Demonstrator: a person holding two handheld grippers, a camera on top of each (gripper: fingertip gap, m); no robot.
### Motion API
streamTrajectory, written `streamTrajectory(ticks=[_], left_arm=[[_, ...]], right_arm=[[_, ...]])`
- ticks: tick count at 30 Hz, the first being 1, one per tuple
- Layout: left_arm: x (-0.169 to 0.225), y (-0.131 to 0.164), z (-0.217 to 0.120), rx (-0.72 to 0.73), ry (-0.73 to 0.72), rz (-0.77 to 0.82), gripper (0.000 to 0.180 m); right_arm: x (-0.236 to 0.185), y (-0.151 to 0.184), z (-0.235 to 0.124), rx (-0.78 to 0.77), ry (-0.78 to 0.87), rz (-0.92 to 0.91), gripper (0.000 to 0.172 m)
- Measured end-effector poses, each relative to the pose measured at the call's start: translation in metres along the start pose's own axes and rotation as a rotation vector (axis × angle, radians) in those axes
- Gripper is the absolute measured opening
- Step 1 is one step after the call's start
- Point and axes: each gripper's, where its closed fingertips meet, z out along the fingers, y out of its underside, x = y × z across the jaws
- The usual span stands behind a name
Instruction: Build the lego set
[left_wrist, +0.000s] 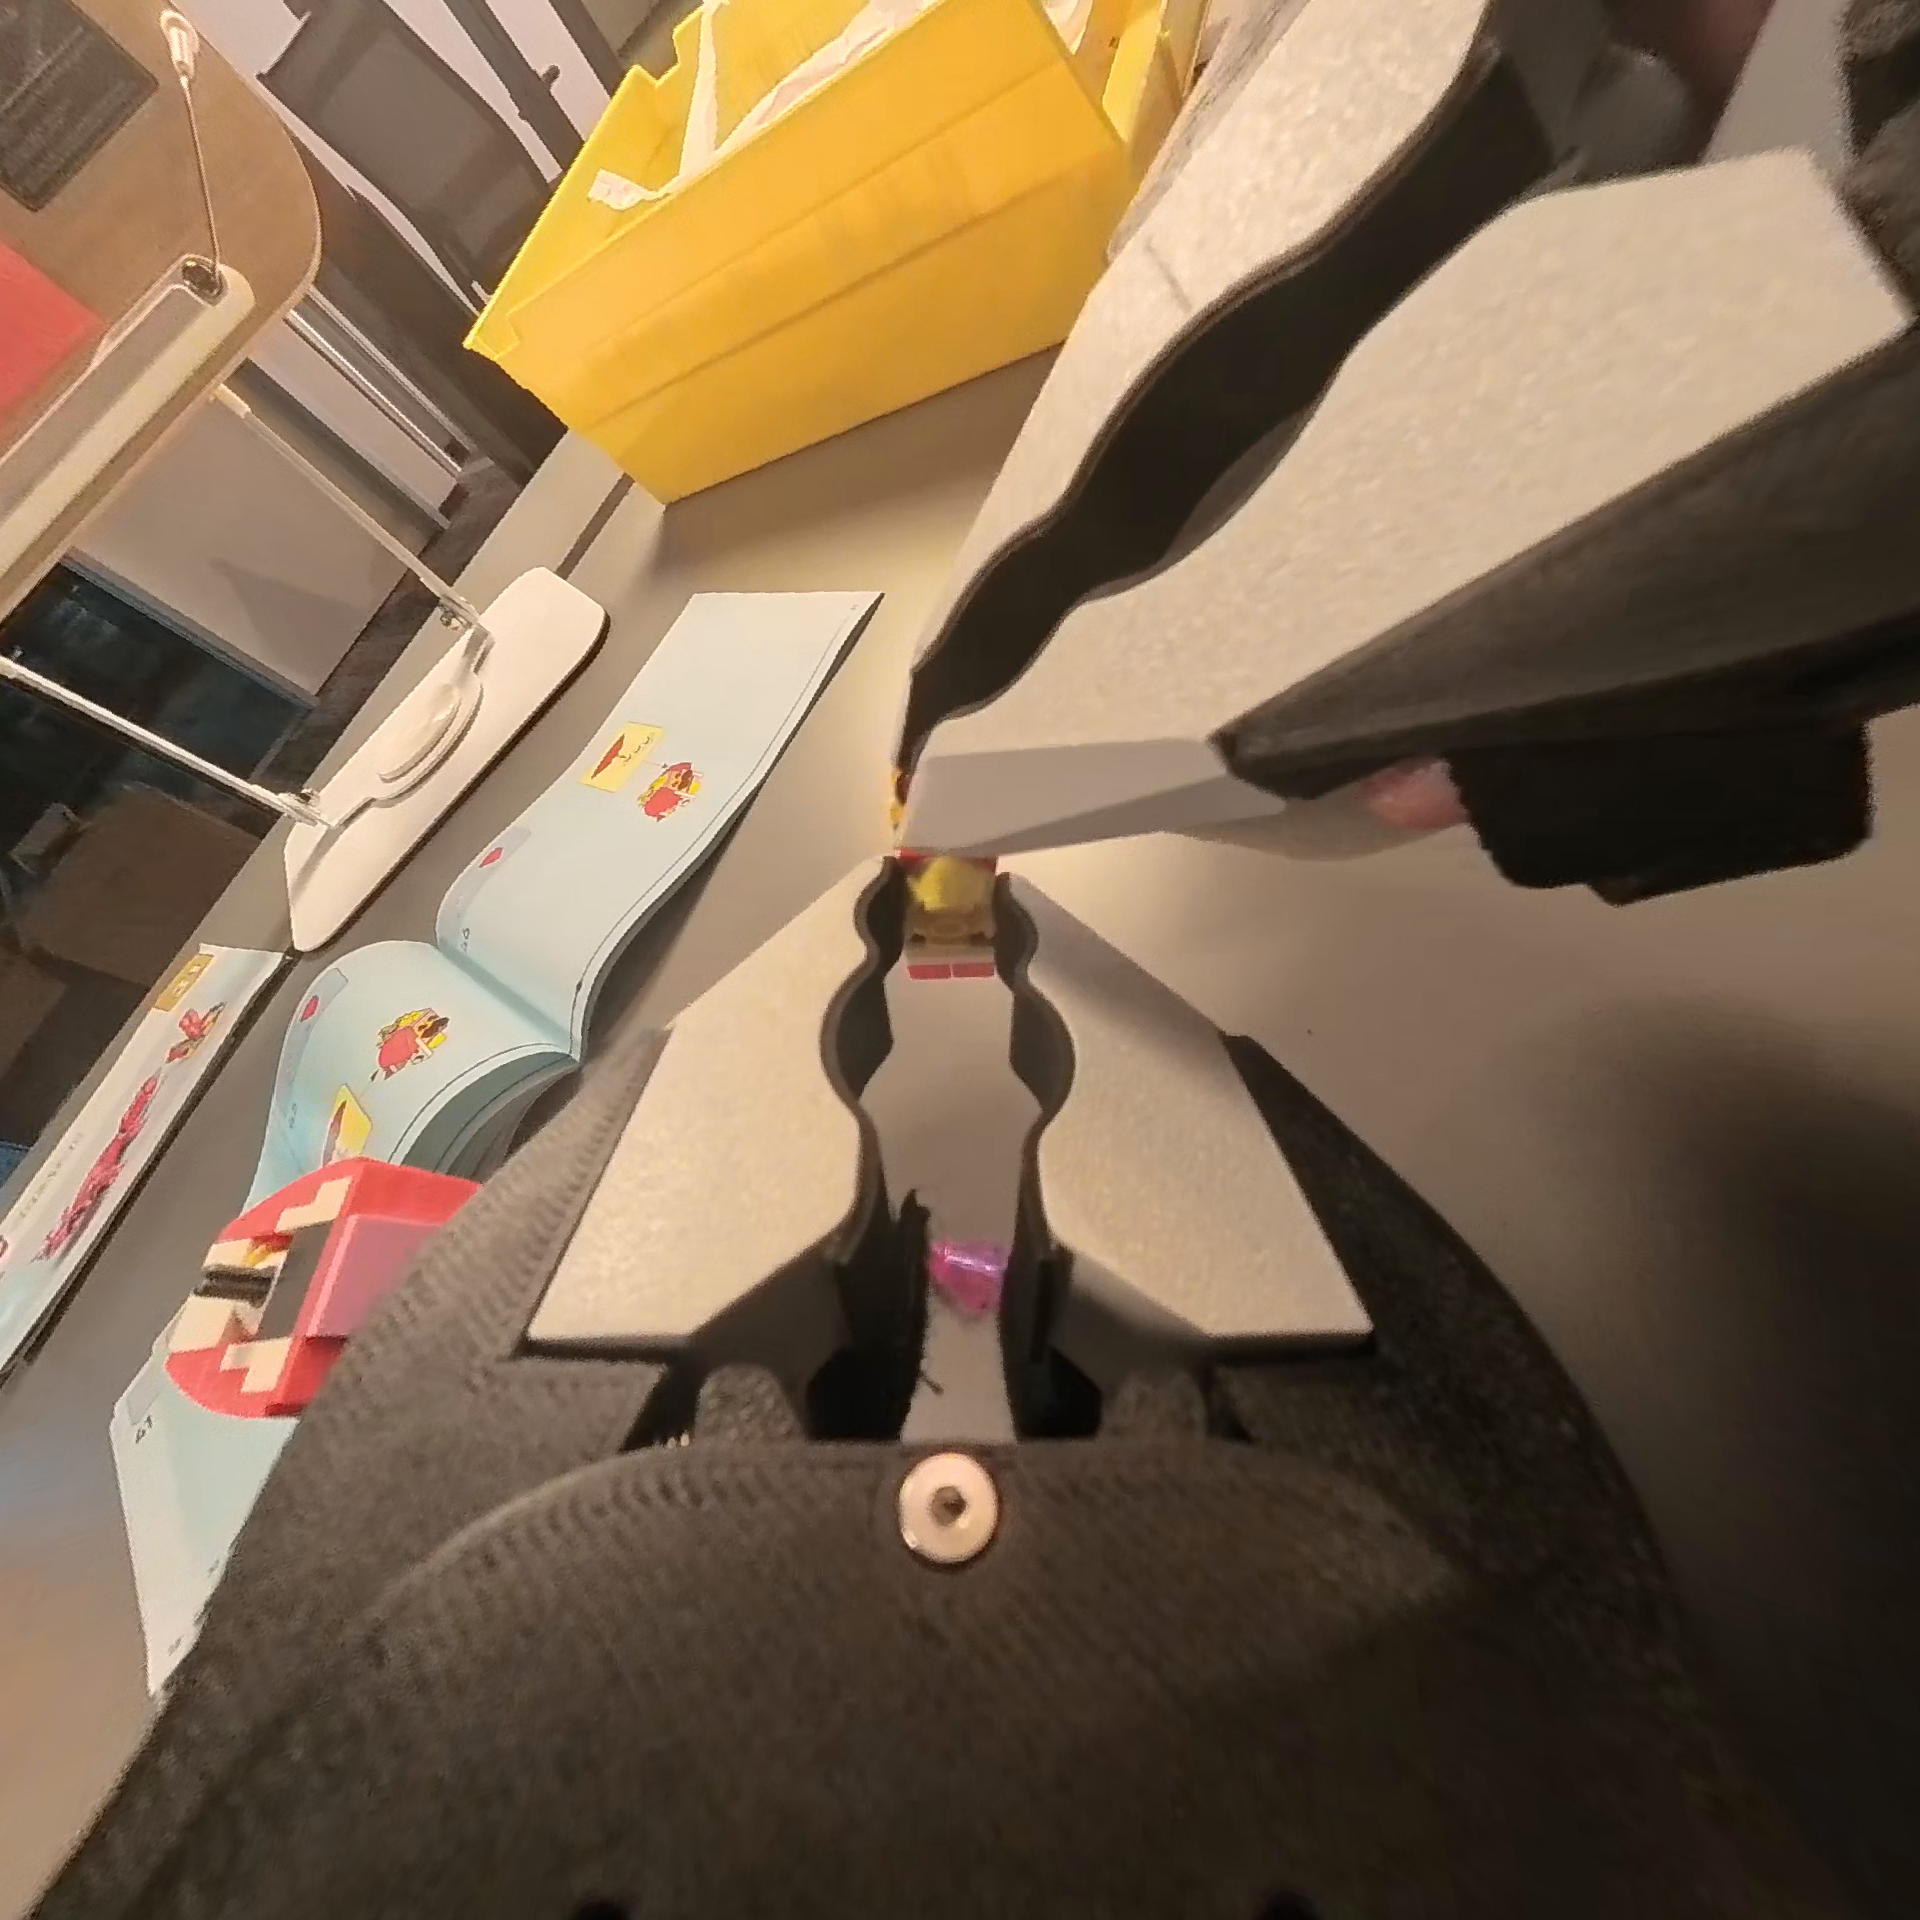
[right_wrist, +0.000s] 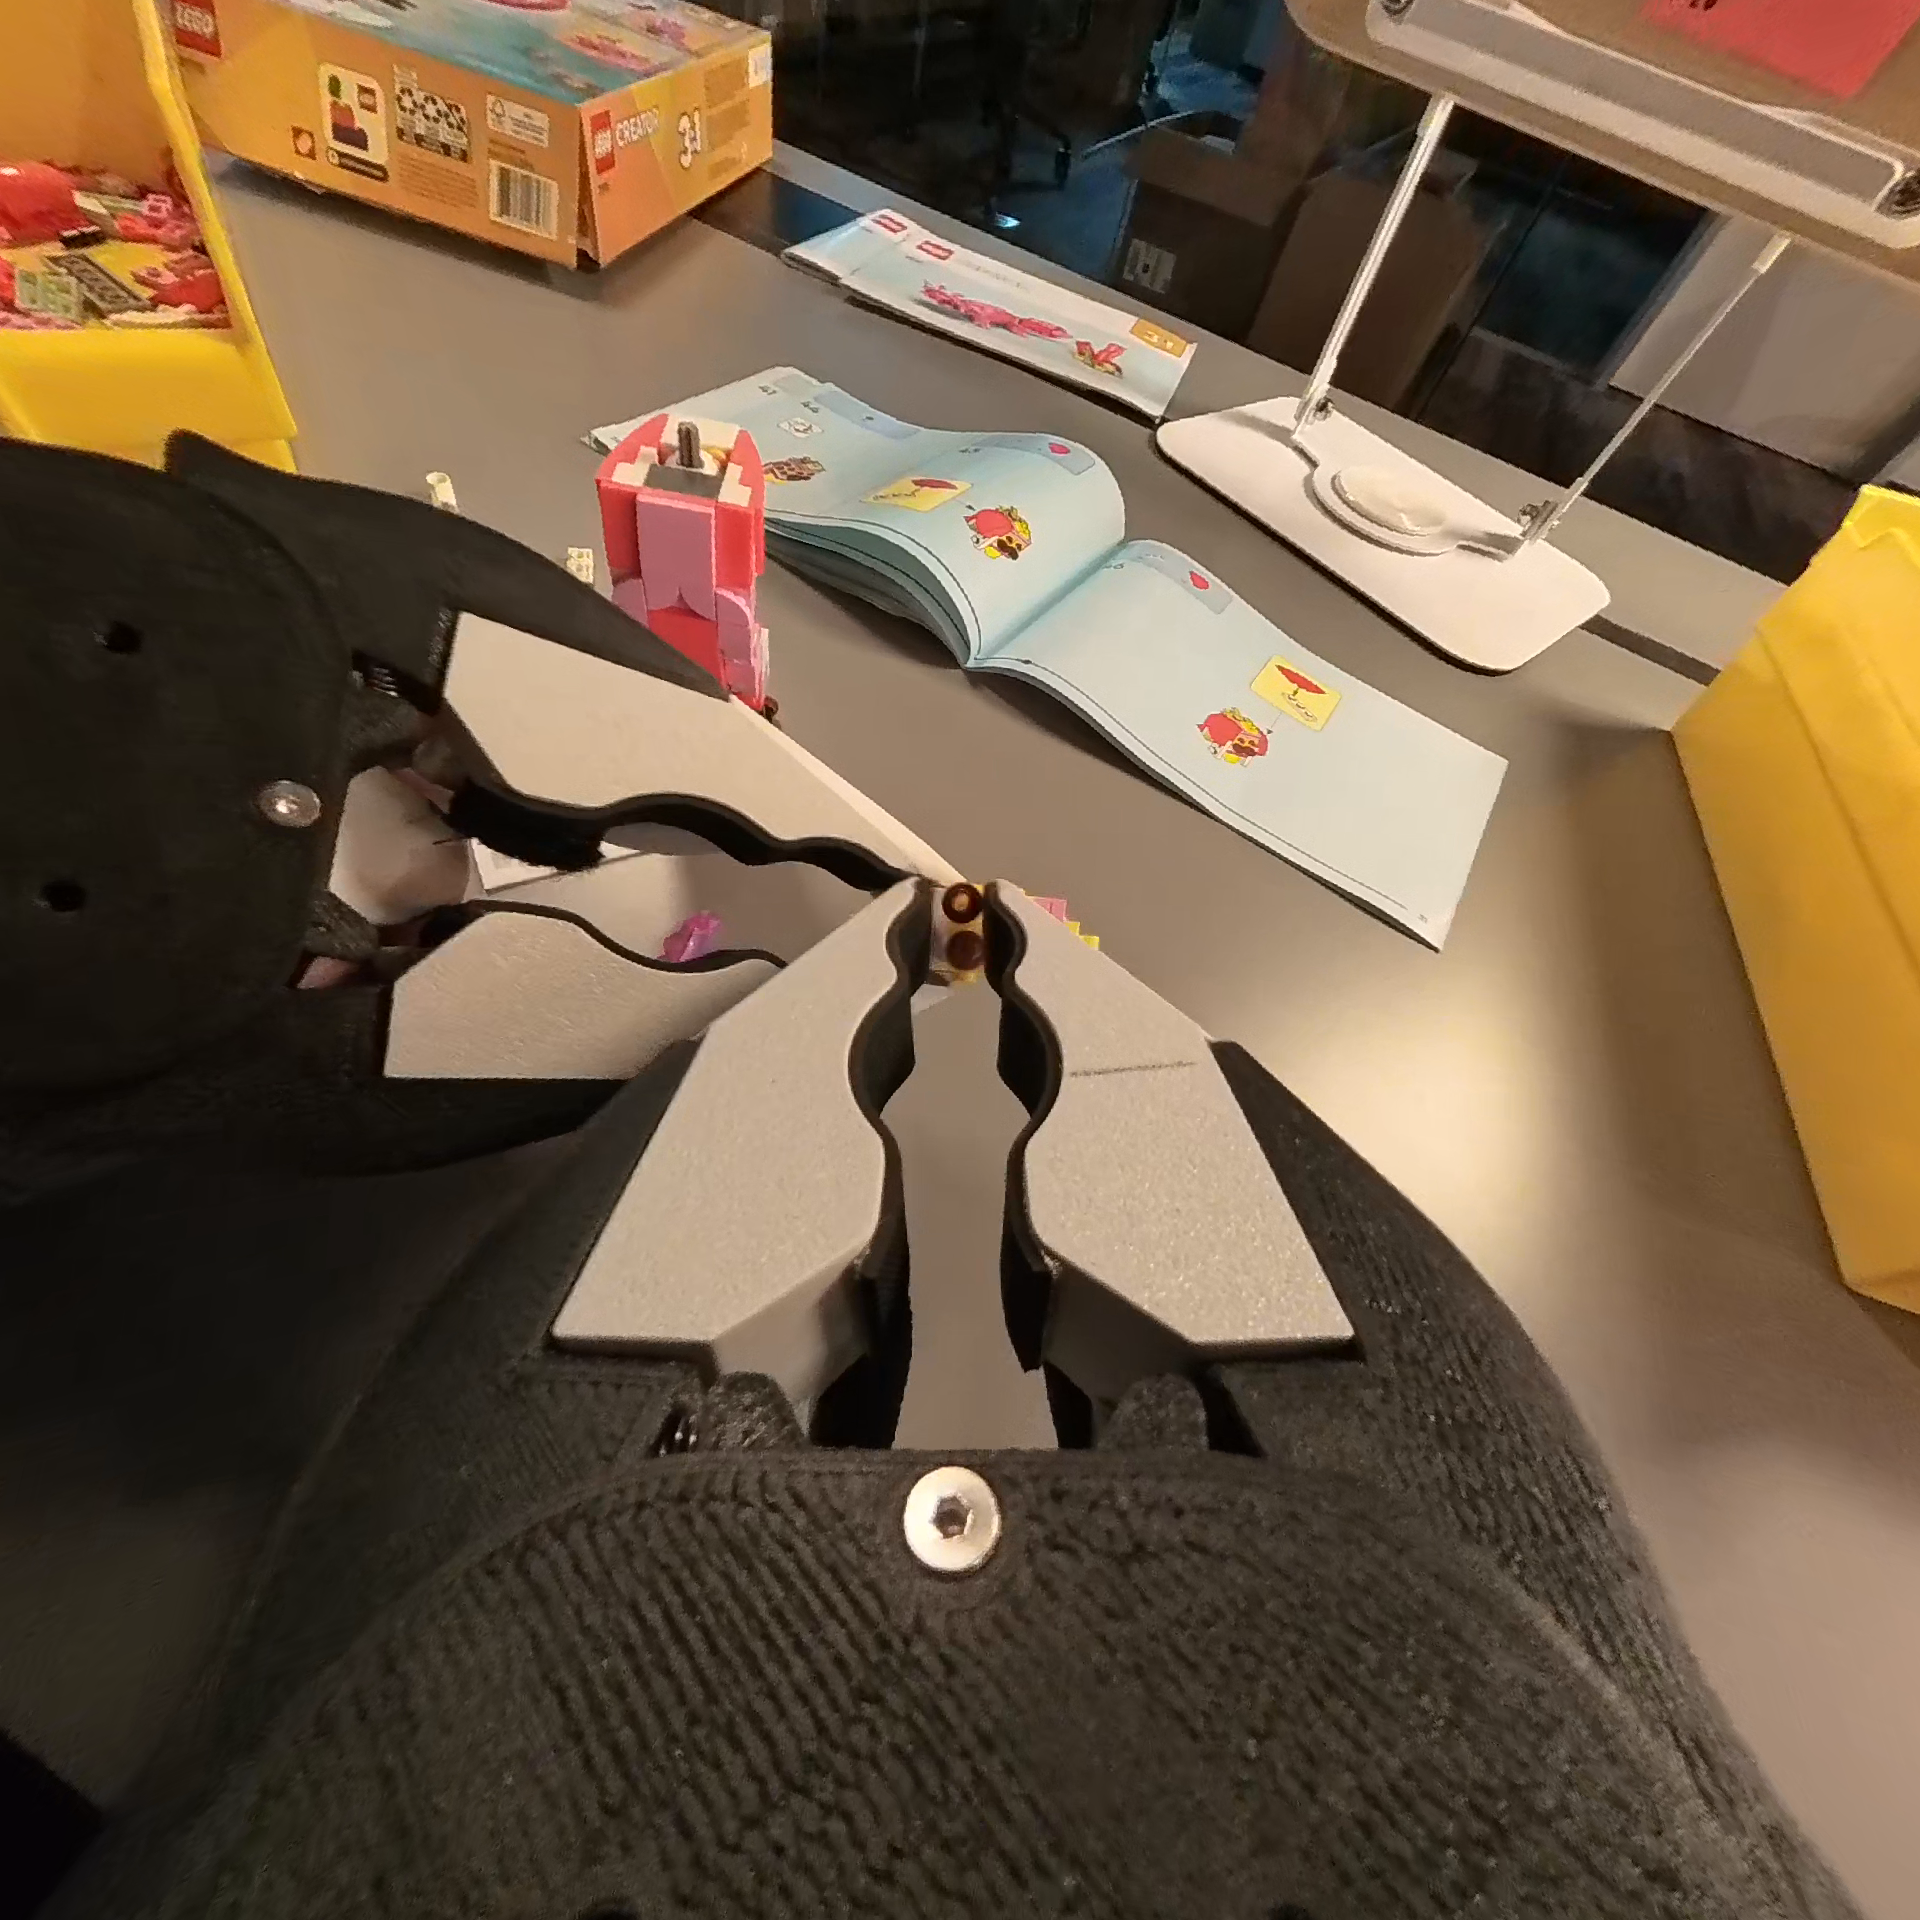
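My left gripper is shut on a small yellow-and-red brick build, held above the grey table. My right gripper meets it from the other side and is shut on the same build at a part with two dark brown round pieces. In the left wrist view the right gripper's fingers come in from the upper right, over the top of the build. In the right wrist view the left gripper's fingers reach in from the left. A pink and yellow edge of the build shows past my right finger.
A small pink piece lies on the table below the grippers. A red and pink brick model stands by an open light-blue booklet. A second booklet, an orange box, a white stand base and yellow bins ring the table. The tips of both grippers are at nearly the same place.
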Motion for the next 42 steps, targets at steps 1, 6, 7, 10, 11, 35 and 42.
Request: streamTrajectory(ticks=[1, 6, 7, 10, 11, 35, 42], left_arm=[[0.0, 0.0, 0.0, -0.001, 0.0, 0.001, 0.015], [0.0, 0.001, 0.0, -0.004, 0.002, -0.005, 0.015], [0.0, 0.001, 0.0, -0.004, 0.003, -0.005, 0.015], [0.0, 0.002, 0.001, -0.007, 0.005, -0.007, 0.015], [0.0, 0.002, 0.001, -0.008, 0.005, -0.006, 0.015], [0.005, 0.0, -0.003, -0.021, 0.105, -0.096, 0.015], [0.018, -0.009, -0.006, -0.031, 0.258, -0.221, 0.015]], right_arm=[[0.001, 0.001, 0.0, -0.003, 0.008, -0.007, 0.007], [0.0, 0.002, 0.001, -0.013, 0.013, -0.015, 0.007], [0.0, 0.002, 0.001, -0.013, 0.017, -0.019, 0.007], [0.001, 0.002, 0.001, -0.009, 0.019, -0.017, 0.007], [0.001, 0.002, 0.001, -0.008, 0.02, -0.015, 0.007], [0.014, -0.01, -0.024, 0.153, -0.05, -0.218, 0.043], [0.005, 0.012, -0.03, 0.19, -0.023, -0.974, 0.068]])
